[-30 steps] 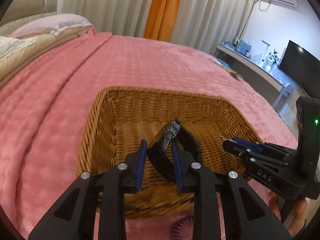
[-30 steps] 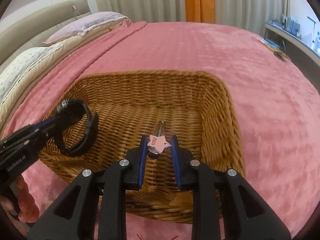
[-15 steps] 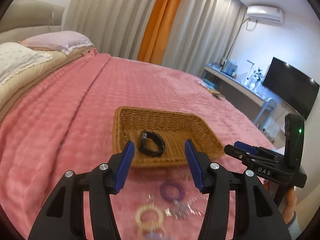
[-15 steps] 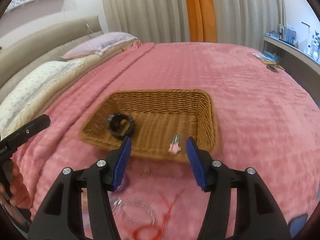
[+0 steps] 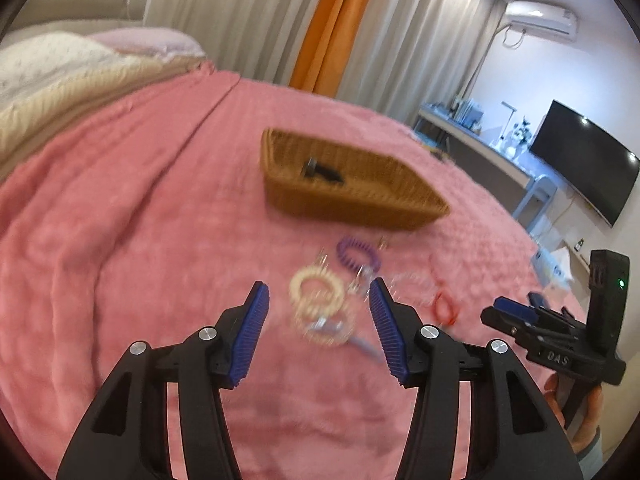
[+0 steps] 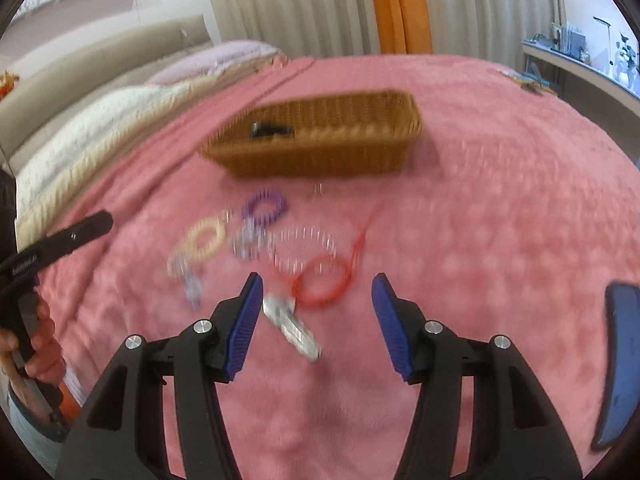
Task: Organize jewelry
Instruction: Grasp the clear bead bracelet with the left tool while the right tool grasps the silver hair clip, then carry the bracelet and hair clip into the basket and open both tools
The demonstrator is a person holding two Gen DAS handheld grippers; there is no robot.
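Note:
A wicker basket [image 5: 400,204] [image 6: 360,152] sits on the pink bedspread with a black watch [image 5: 320,171] [image 6: 270,130] inside. In front of it lie a purple coil tie [image 5: 357,254] [image 6: 265,205], a cream coil tie [image 5: 316,287] [image 6: 202,240], a red cord loop [image 6: 322,282] [image 5: 444,307], a clear bead bracelet [image 6: 306,250] and a silver clip [image 6: 291,326]. My left gripper [image 5: 318,304] is open and empty above the cream tie. My right gripper [image 6: 318,300] is open and empty above the red loop and silver clip. Both views are blurred.
Pillows [image 5: 60,68] lie at the bed's head on the left. A desk with a TV [image 5: 584,160] stands beyond the bed's right edge. A dark blue phone-like object [image 6: 618,364] lies at the right. The left gripper also shows in the right wrist view [image 6: 60,240].
Both grippers let go of the watch and the pink star clip in the basket, opened, and pulled back and away; they now hover over the loose jewelry in front.

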